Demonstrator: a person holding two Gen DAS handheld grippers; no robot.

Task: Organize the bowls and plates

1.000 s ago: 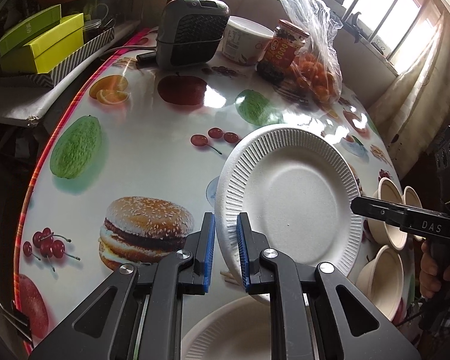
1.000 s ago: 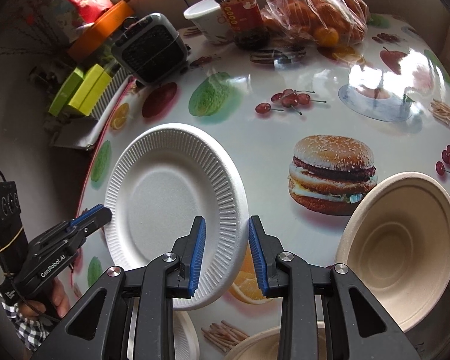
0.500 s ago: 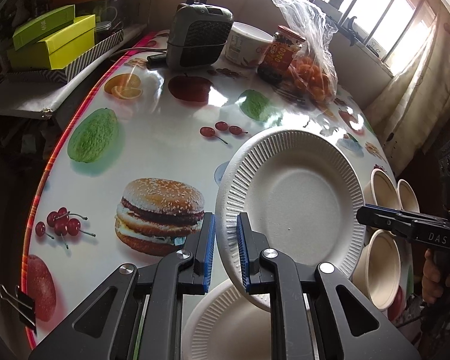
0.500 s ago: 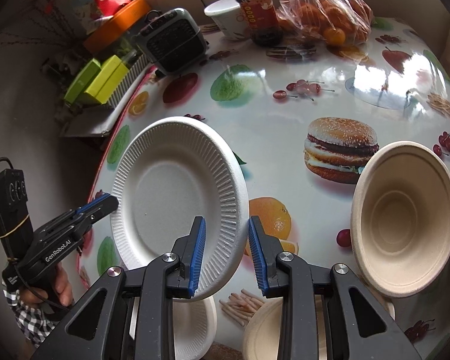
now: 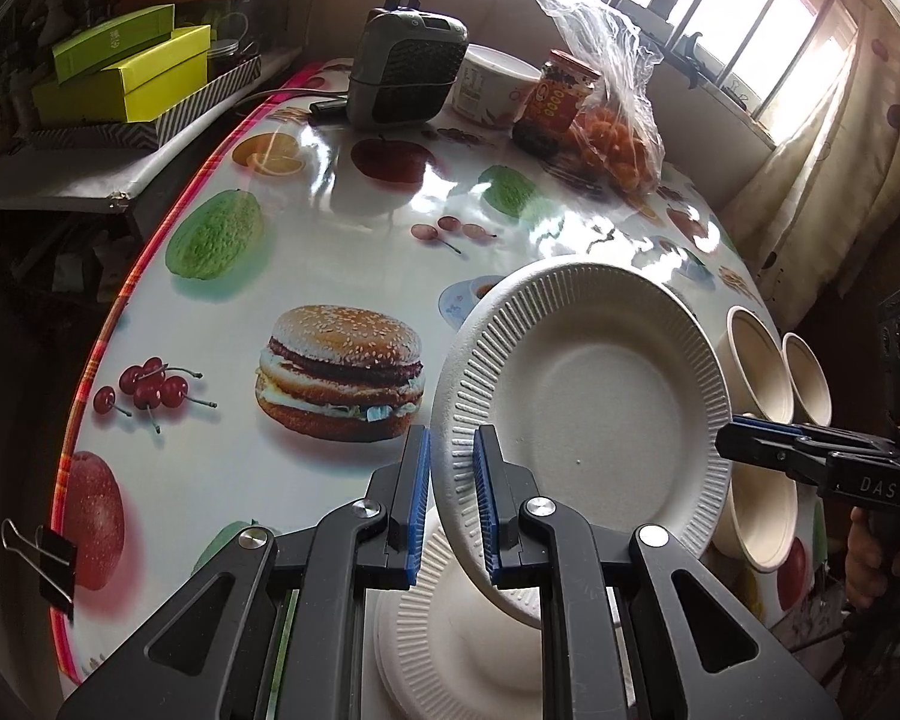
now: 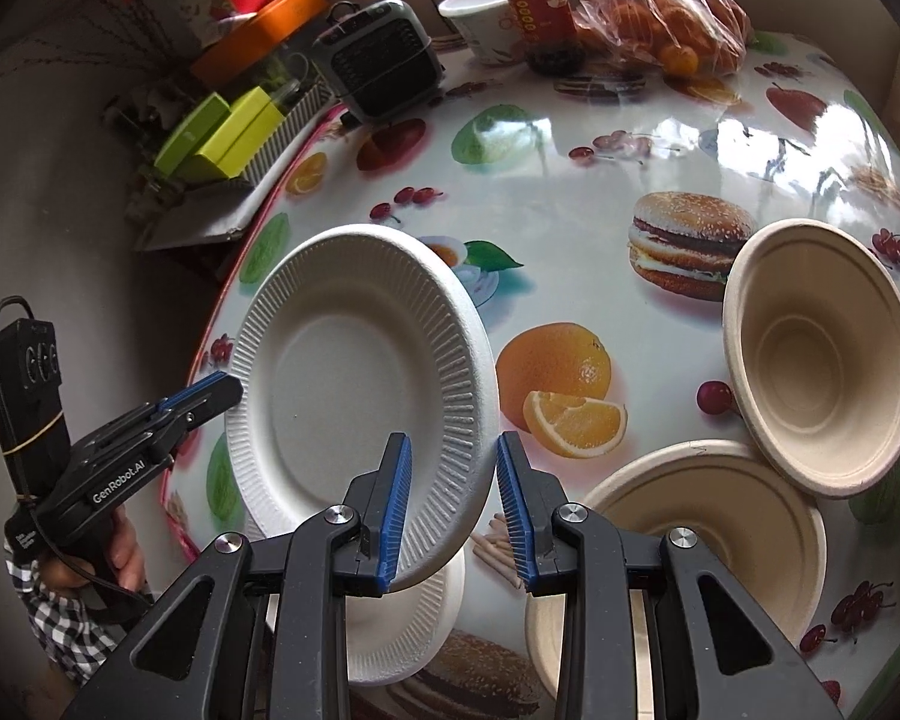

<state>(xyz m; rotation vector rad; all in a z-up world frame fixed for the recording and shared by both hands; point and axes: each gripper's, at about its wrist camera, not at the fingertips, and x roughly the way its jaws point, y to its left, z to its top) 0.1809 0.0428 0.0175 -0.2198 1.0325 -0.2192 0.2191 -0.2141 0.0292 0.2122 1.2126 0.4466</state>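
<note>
While both hands work over the round desk [image 5: 342, 240] with its glossy food-print cover, the white ribbed paper plate [image 5: 588, 402] hangs tilted above it. The left hand-held gripper [image 5: 452, 501] pinches the plate's near rim between narrow jaws. The right hand-held gripper [image 6: 453, 507] straddles the opposite rim, its left pad touching; whether its right pad presses, I cannot tell. A second white paper plate [image 5: 450, 642] lies directly below. Beige pulp bowls [image 6: 816, 354] sit right of the right hand-held gripper.

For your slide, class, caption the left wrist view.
Both grippers, left and right, hold a white paper plate tilted above another plate.
</note>
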